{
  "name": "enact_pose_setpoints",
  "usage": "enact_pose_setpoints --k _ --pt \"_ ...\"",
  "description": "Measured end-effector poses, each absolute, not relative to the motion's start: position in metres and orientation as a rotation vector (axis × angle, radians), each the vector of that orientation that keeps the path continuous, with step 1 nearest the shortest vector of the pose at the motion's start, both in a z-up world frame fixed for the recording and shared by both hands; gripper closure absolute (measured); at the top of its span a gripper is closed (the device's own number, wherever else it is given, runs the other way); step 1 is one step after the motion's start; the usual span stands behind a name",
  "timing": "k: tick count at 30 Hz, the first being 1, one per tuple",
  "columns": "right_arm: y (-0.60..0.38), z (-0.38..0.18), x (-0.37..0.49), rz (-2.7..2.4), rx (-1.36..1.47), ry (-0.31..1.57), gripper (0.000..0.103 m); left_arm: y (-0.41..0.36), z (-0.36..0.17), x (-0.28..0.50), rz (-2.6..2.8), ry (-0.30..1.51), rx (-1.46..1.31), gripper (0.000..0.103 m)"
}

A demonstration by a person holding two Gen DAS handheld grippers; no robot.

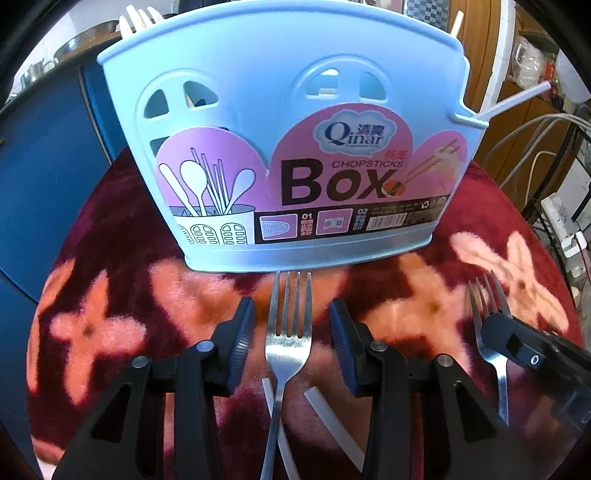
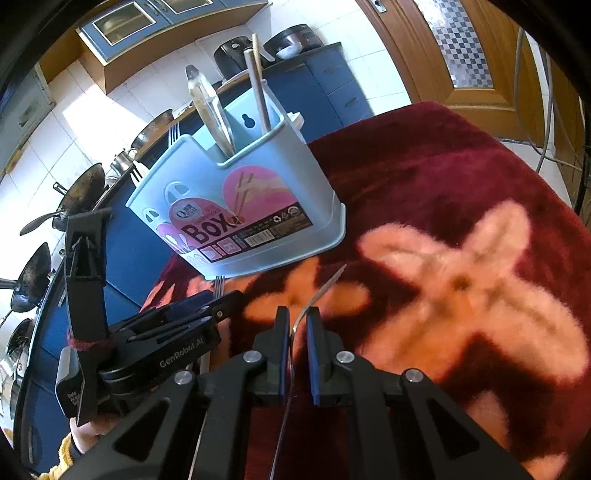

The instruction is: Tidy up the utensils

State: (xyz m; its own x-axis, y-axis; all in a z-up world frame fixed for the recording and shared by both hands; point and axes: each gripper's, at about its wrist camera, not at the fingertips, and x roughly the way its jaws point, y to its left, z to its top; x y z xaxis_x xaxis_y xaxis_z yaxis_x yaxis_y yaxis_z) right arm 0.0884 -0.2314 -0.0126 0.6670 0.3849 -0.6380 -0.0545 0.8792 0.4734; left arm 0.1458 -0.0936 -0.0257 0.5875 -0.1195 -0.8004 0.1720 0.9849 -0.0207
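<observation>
Left gripper [image 1: 291,325]: jaws spread, pads on either side of a steel fork [image 1: 289,332] lying on the cloth, not touching it. Fork tines point to 12 o'clock, tips just short of the box base; handle runs back to 6 o'clock under the gripper. Two white plastic sticks [image 1: 332,424] lie crossed with the handle at 6 o'clock, on the cloth.

Right gripper [image 2: 297,328]: jaws pressed nearly together, pinching a second fork [image 2: 317,295] by its neck, seen edge-on; tines curve out toward 1 o'clock, handle trails back to 6 o'clock between the fingers. From the left wrist view this second fork sits at 3 o'clock of the first, well apart, tines up toward 12. Whether it is lifted off the cloth I cannot tell.

Light blue chopsticks box [image 1: 280,122] stands upright at 12 o'clock of both grippers, pink label facing them. Its right-end compartment holds a transparent-handled utensil [image 2: 210,107] and wooden chopsticks [image 2: 256,81]; white fork tines [image 1: 138,16] and a steel fork poke up at the left end. A white stick [image 1: 513,101] pokes out past the box's right edge at 2 o'clock.

All on a dark red floral cloth [image 2: 461,280] over a round table. Blue cabinets [image 1: 40,155] and woks at 9 o'clock, wooden door at 1 o'clock.
</observation>
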Motion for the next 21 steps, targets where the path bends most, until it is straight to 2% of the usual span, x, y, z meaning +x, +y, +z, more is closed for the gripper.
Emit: enact_pose_setpoints --k 1,8,21 --pt "-0.232 -0.013 0.088 0.260 0.442 0.807 0.092 -0.092 -0.025 0.146 -0.173 0.925 0.051 0.079" --pt "-0.230 -0.008 0.084 0.281 0.435 0.787 0.092 -0.078 -0.016 0.144 -0.205 0.898 0.016 0.080" --pt "-0.218 0.016 0.071 0.294 0.401 0.721 0.093 -0.054 0.027 0.099 -0.284 0.724 -0.090 0.080"
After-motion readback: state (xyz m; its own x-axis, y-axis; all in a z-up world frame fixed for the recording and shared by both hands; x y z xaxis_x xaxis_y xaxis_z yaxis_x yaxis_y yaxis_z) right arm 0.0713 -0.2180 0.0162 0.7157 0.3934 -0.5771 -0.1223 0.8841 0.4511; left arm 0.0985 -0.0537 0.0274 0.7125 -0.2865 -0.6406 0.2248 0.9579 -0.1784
